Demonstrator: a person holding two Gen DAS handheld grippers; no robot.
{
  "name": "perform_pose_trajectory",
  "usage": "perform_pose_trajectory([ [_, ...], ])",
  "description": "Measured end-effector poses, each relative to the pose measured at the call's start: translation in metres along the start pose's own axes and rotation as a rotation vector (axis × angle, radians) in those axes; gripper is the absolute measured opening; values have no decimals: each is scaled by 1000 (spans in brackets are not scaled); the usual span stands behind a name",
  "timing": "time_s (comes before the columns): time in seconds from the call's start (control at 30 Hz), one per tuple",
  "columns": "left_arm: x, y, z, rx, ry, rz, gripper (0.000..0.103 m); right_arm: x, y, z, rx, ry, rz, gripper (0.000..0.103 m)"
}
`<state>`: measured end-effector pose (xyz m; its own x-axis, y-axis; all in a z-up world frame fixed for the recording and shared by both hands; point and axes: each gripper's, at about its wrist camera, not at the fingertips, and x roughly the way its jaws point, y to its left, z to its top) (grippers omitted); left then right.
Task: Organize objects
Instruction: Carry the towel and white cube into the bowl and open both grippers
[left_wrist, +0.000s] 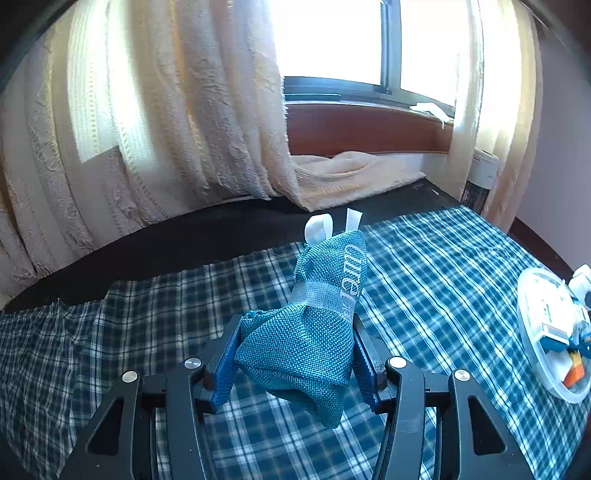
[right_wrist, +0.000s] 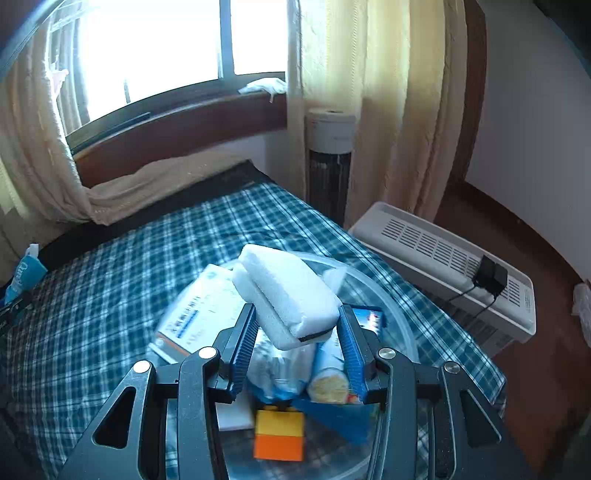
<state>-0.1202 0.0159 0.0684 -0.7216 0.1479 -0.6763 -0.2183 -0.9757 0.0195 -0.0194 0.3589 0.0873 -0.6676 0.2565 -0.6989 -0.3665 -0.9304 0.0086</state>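
Observation:
My left gripper is shut on a teal woven pouch with white lettering and white ribbon loops, held above the blue plaid cloth. My right gripper is shut on a white foam sponge, held just above a clear round tray. The tray holds a white box, a wrapped snack roll, a blue packet and a yellow-and-orange block. The tray also shows at the right edge of the left wrist view. The pouch shows at the far left of the right wrist view.
The plaid cloth covers a dark table under a window with cream curtains. A curtain end lies on the table's far edge. A white tower fan and a white heater stand on the floor to the right.

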Motion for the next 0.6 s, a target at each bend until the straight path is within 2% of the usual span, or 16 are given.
perform_pose_trajectory([
  [0.17,-5,-11,-5,6,18,-12,57,15,-8,-2,-8,20,-4,46],
  [0.33,-16,-25,-7,14,22,-36,57,20,-5,-6,-39,23,29,49],
  [0.43,-23,-36,-8,24,18,-53,57,16,-8,-8,-32,24,61,54],
  [0.5,-27,-45,-8,35,15,-65,57,10,-9,-11,-30,21,85,63],
  [0.6,-32,-60,-7,52,15,-88,57,-1,-11,-16,-29,2,114,67],
])
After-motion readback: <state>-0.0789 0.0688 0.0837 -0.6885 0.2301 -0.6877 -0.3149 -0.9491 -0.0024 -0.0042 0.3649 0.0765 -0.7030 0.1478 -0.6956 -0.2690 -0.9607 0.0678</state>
